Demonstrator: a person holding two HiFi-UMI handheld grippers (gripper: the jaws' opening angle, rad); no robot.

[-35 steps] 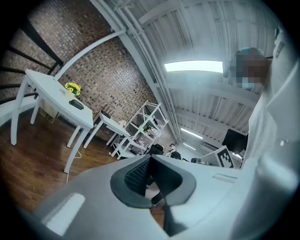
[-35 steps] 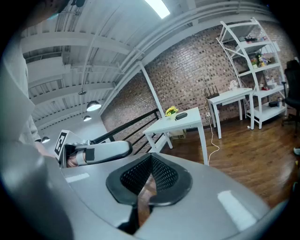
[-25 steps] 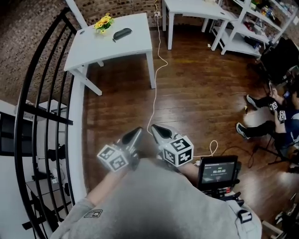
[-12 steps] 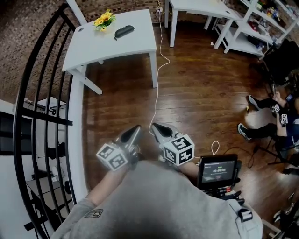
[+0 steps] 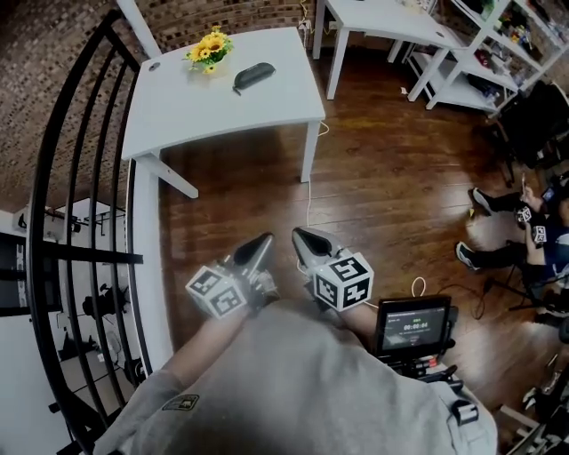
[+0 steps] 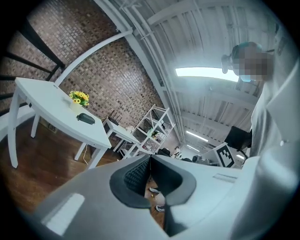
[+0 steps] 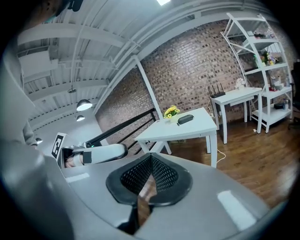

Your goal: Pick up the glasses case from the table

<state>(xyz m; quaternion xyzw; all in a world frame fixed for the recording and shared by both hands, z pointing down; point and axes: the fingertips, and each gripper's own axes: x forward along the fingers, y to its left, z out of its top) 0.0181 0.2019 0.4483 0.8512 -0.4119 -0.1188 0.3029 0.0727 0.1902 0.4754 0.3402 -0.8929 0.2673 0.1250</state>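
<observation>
A dark glasses case [image 5: 253, 76] lies on the white table [image 5: 222, 102] at the top of the head view, next to a small pot of yellow flowers [image 5: 210, 48]. The case also shows in the left gripper view [image 6: 86, 118] and the right gripper view [image 7: 185, 119], far off. My left gripper [image 5: 263, 241] and right gripper [image 5: 300, 235] are held side by side close to my body, above the wooden floor and well short of the table. Both are shut with nothing between their jaws.
A black curved railing [image 5: 80, 178] runs along the left. A white cable [image 5: 311, 191] trails over the floor from the table. A second white table [image 5: 382, 18] and white shelves [image 5: 498, 53] stand at the back right. A seated person [image 5: 524, 231] is at the right. A monitor [image 5: 413, 324] hangs at my waist.
Both grippers and the head have moved toward the table: the table and case now sit larger and lower in the head view. The jaws stay shut.
</observation>
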